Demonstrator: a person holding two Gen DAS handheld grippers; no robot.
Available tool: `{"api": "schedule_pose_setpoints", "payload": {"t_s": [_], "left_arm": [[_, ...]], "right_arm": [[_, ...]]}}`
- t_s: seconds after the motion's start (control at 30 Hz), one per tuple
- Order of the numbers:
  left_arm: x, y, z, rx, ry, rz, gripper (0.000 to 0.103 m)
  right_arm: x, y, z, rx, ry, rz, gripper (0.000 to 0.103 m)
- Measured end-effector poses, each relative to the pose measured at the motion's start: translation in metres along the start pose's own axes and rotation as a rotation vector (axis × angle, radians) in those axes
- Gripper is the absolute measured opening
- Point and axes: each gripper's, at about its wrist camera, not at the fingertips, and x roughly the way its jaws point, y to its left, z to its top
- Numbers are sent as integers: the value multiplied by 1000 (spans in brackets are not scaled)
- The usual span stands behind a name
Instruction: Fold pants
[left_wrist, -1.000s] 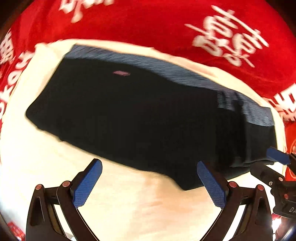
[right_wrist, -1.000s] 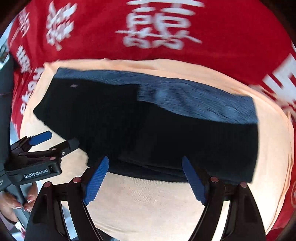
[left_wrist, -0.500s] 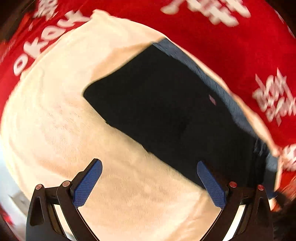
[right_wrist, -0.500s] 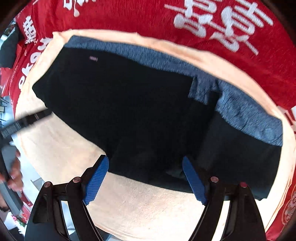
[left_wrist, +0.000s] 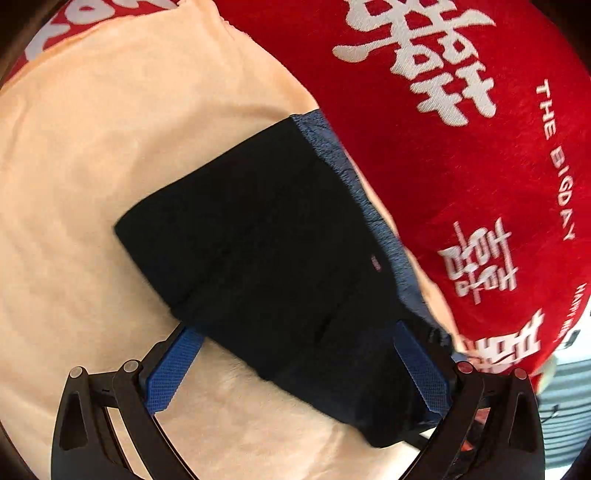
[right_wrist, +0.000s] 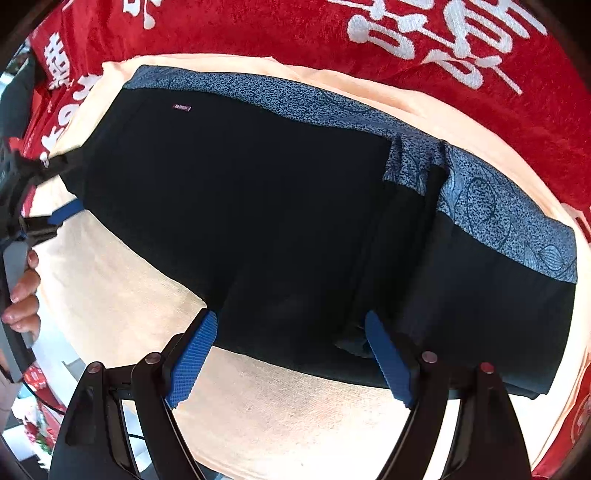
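The black pants (right_wrist: 280, 206) with a blue patterned waistband (right_wrist: 295, 99) lie folded on a peach towel (right_wrist: 277, 417). They also show in the left wrist view (left_wrist: 266, 243). My left gripper (left_wrist: 295, 369) is open, its fingers straddling the near left end of the pants; it also shows at the left edge of the right wrist view (right_wrist: 55, 192). My right gripper (right_wrist: 288, 354) is open, its fingers at the pants' near edge beside a fold ridge (right_wrist: 391, 236).
The peach towel (left_wrist: 92, 166) lies over a red cloth with white characters (left_wrist: 461, 147), also seen in the right wrist view (right_wrist: 443, 37). A hand (right_wrist: 22, 295) holds the left gripper at the towel's left edge.
The left gripper has swung round to the pants' left end and closed in until its fingers straddle the cloth. The right gripper has moved closer to the near edge.
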Motion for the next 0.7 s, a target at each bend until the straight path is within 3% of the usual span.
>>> {"api": "schedule_pose_setpoints", "payload": {"t_s": [0.13, 0.23, 0.3, 0.37, 0.43, 0.5, 0.53, 0.57, 0.67, 0.7], "left_arm": [[3, -11, 8, -49, 0, -24, 103], [-2, -32, 11, -5, -35, -38, 103], [6, -37, 14, 25, -36, 13, 103], [24, -27, 17, -17, 8, 85, 102], [22, -27, 19, -43, -21, 90, 99], [18, -32, 19, -43, -41, 164, 78], [18, -35, 18, -30, -48, 228, 53], [18, -36, 18, -12, -49, 271, 43], [15, -55, 10, 126, -89, 335, 35], [15, -73, 2, 247, -119, 399, 34]], "right_arm": [[4, 4, -2, -12, -1, -13, 88], [5, 3, -3, -5, -5, -2, 88], [5, 1, -3, 3, -13, 13, 88], [5, 1, -3, 3, -16, 19, 88], [5, 1, -2, 4, -15, 23, 88], [1, 0, 0, 7, -18, 29, 88], [-2, 0, 1, 10, -22, 33, 88], [-7, -1, 4, 16, -29, 42, 88], [-31, -12, 13, 52, -70, 90, 88], [-43, -14, 24, 64, -92, 119, 88]]}}
